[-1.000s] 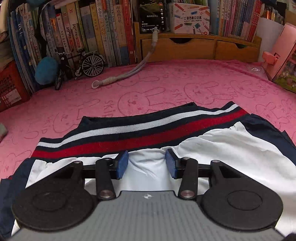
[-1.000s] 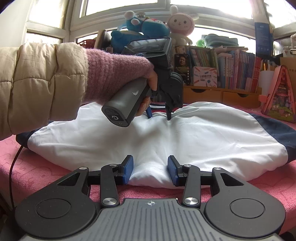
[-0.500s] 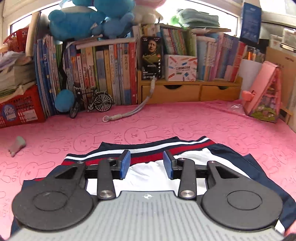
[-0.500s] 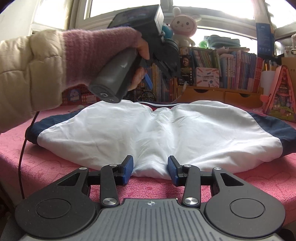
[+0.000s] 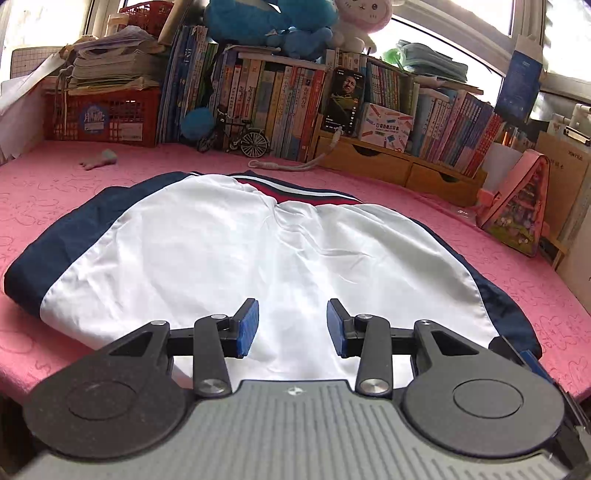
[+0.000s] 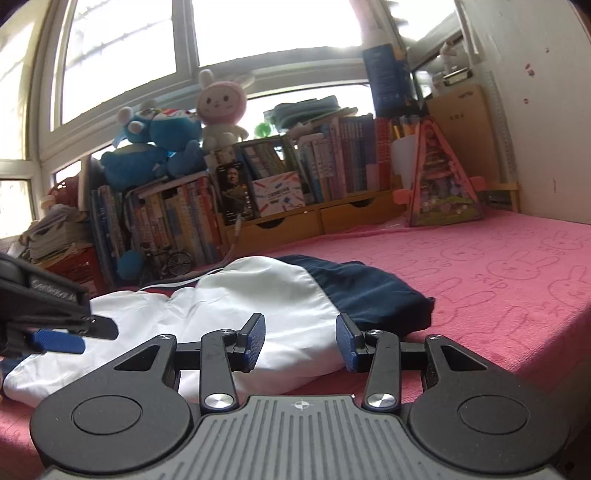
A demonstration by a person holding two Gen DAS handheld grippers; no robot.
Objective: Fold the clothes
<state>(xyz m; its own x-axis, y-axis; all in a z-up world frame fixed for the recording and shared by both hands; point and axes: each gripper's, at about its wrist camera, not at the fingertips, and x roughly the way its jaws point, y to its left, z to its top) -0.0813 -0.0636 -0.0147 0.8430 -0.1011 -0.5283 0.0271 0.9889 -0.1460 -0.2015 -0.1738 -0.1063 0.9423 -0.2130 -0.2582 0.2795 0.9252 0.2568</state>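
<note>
A folded white garment (image 5: 240,254) with navy side panels and a red, white and navy striped waistband (image 5: 299,192) lies flat on the pink bunny-print surface (image 5: 480,251). My left gripper (image 5: 292,328) hovers open over the garment's near edge, nothing between its blue pads. In the right wrist view the same garment (image 6: 258,295) lies ahead, its navy part (image 6: 369,288) to the right. My right gripper (image 6: 300,341) stands open at the garment's near right edge, empty. The left gripper's fingers (image 6: 55,341) show at the left edge of that view.
Bookshelves (image 5: 280,99) with plush toys (image 5: 266,22), a red crate (image 5: 99,114), a toy bicycle (image 5: 240,138), wooden drawers (image 5: 399,166) and a white cord (image 5: 288,166) line the far edge. A pink triangular toy house (image 5: 521,210) stands at the right. A small grey item (image 5: 99,158) lies far left.
My left gripper has pulled back from the waistband to the garment's near edge. The right gripper has swung right; the hand and sleeve left its view.
</note>
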